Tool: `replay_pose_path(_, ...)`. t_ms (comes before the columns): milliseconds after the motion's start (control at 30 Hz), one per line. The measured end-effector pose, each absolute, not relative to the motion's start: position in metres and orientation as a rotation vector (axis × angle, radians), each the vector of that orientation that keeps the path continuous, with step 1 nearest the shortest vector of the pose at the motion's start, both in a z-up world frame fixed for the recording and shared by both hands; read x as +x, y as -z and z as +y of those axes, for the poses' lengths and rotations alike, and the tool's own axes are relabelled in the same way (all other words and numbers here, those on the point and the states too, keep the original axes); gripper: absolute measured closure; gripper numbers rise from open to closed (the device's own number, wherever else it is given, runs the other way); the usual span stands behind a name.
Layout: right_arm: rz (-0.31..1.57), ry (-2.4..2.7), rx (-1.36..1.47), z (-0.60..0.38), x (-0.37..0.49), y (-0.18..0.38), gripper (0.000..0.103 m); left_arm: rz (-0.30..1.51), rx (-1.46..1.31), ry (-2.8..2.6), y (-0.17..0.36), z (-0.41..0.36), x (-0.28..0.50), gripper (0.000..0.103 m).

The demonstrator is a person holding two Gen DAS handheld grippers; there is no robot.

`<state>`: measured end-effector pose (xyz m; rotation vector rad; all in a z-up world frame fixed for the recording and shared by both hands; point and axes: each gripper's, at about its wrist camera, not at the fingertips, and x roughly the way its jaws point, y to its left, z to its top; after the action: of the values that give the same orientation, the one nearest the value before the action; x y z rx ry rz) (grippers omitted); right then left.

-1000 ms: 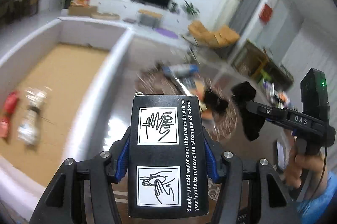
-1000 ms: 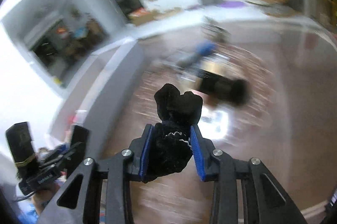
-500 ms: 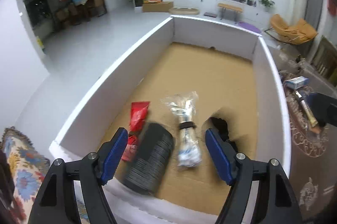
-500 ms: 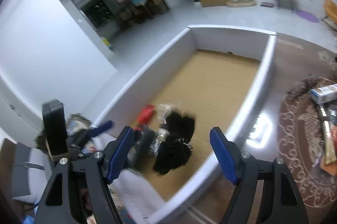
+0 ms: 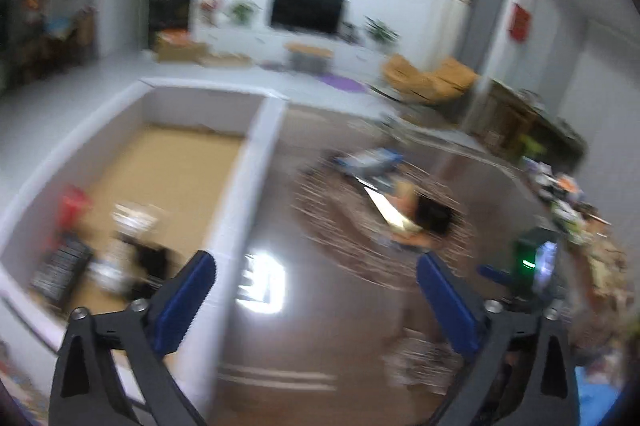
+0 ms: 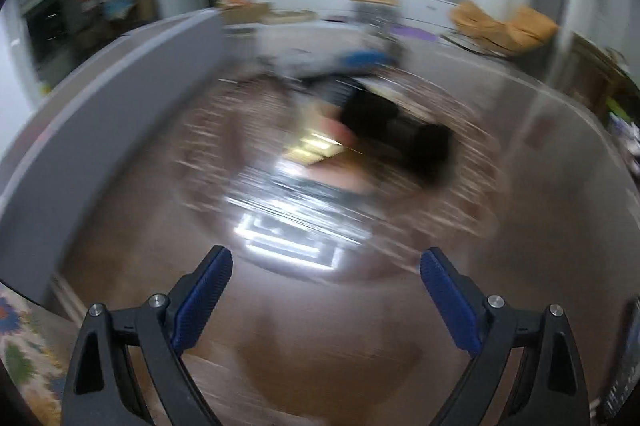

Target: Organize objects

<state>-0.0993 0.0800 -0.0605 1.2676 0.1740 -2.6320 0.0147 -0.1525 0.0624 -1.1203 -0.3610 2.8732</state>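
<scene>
My left gripper [image 5: 316,290] is open and empty above the brown table, just right of the white box [image 5: 256,162]. Inside the box lie a black carton [image 5: 60,274], a clear wrapped packet [image 5: 120,238], a black cloth item [image 5: 152,258] and a red packet [image 5: 74,202]. My right gripper [image 6: 326,290] is open and empty over the table. Ahead of it, on a round patterned mat [image 6: 472,194], lie blurred loose objects, among them a black item [image 6: 400,130] and a blue-and-white box [image 6: 360,60]. The same pile shows in the left wrist view [image 5: 432,214].
The right gripper's body with a green light [image 5: 534,262] shows at the right of the left wrist view. The white box wall [image 6: 100,106] runs along the left in the right wrist view. A living room with a TV [image 5: 306,10] lies behind. Both views are motion-blurred.
Both grippers opened and dropped the black carton and the black cloth item into the box. Both have since swung right, back toward the pile on the mat.
</scene>
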Motion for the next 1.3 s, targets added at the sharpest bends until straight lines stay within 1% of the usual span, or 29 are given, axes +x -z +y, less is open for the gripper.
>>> replay_pose_path(67,0.176,2.683,1.300,0.113,-0.098,0.066,0.008,-0.341,-1.204,-2.768,-0.035,-0.118,0.003,0.000)
replay_pose_path(200,0.144,2.718,1.359,0.145,-0.107,0.072,0.008,-0.210,-1.321,-2.725,0.020,-0.072,-0.028,0.000)
replay_pose_path(300,0.115,2.709,1.394,0.155,-0.112,0.076,0.008,-0.134,-1.415,-2.726,0.055,-0.061,-0.059,0.000)
replay_pose_path(400,0.118,2.699,1.395,0.159,-0.112,0.080,0.008,-0.078,-1.443,-2.762,0.074,-0.065,-0.086,0.000)
replay_pose_path(500,0.101,2.709,1.372,0.161,-0.110,0.081,0.007,-0.005,-1.438,-2.805,0.085,-0.070,-0.102,0.000)
replay_pose_path(567,0.100,2.716,1.381,0.156,-0.113,0.084,0.005,0.045,-1.432,-2.812,0.089,-0.076,-0.113,0.000)
replay_pose_path(633,0.083,2.720,1.396,0.156,-0.118,0.087,0.001,0.074,-1.439,-2.799,0.093,-0.076,-0.121,0.000)
replay_pose_path(700,0.082,2.724,1.403,0.156,-0.118,0.088,0.000,0.085,-1.451,-2.785,0.096,-0.076,-0.128,0.000)
replay_pose_path(767,0.082,2.724,1.403,0.155,-0.119,0.088,0.000,0.083,-1.477,-2.776,0.102,-0.077,-0.134,0.000)
replay_pose_path(867,0.082,2.724,1.403,0.155,-0.119,0.088,0.000,0.010,-1.478,-2.779,0.106,-0.082,-0.136,0.000)
replay_pose_path(1300,0.085,2.726,1.405,0.155,-0.118,0.087,0.000,0.003,-1.455,-2.798,0.107,-0.082,-0.133,0.000)
